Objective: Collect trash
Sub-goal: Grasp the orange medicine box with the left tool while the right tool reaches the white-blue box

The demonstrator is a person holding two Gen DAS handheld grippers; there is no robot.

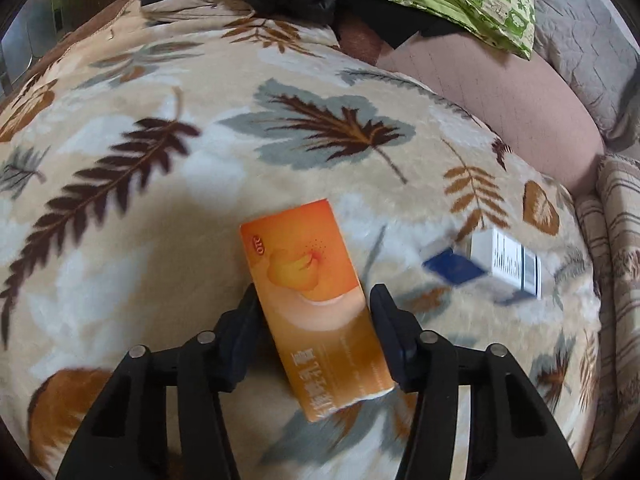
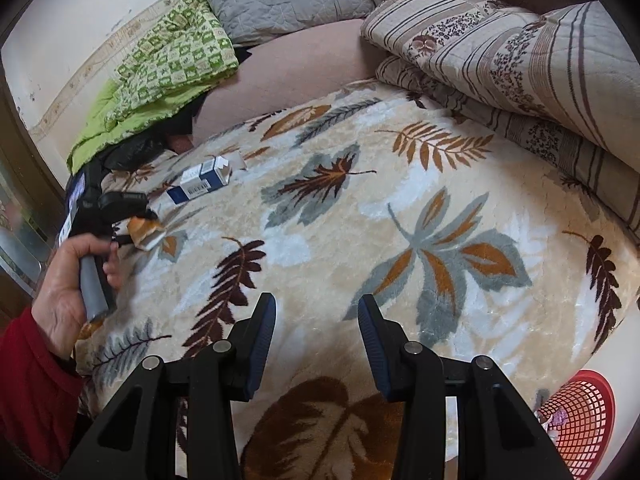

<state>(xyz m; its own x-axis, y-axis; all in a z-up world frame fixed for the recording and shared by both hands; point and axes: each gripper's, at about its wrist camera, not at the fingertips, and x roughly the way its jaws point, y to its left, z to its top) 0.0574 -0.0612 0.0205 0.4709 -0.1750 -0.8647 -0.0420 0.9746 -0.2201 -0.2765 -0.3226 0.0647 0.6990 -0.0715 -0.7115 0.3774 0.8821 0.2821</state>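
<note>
An orange box (image 1: 312, 300) printed with a peach-like picture is lying on the leaf-patterned blanket (image 1: 160, 184), sitting between the left gripper's (image 1: 314, 300) fingers, which seem to be pinching its long sides. The right gripper (image 2: 316, 332) is hovering spread and empty. A blue-and-white carton (image 1: 500, 268) nearby is blurring.

The blue and white box (image 1: 496, 264) is blurred in the left wrist view, so its words cannot be read. The red basket (image 2: 580, 420) is cut off by the picture's edge. The orange box (image 2: 146, 232) is partly hidden behind the left gripper (image 2: 132, 220).
</note>
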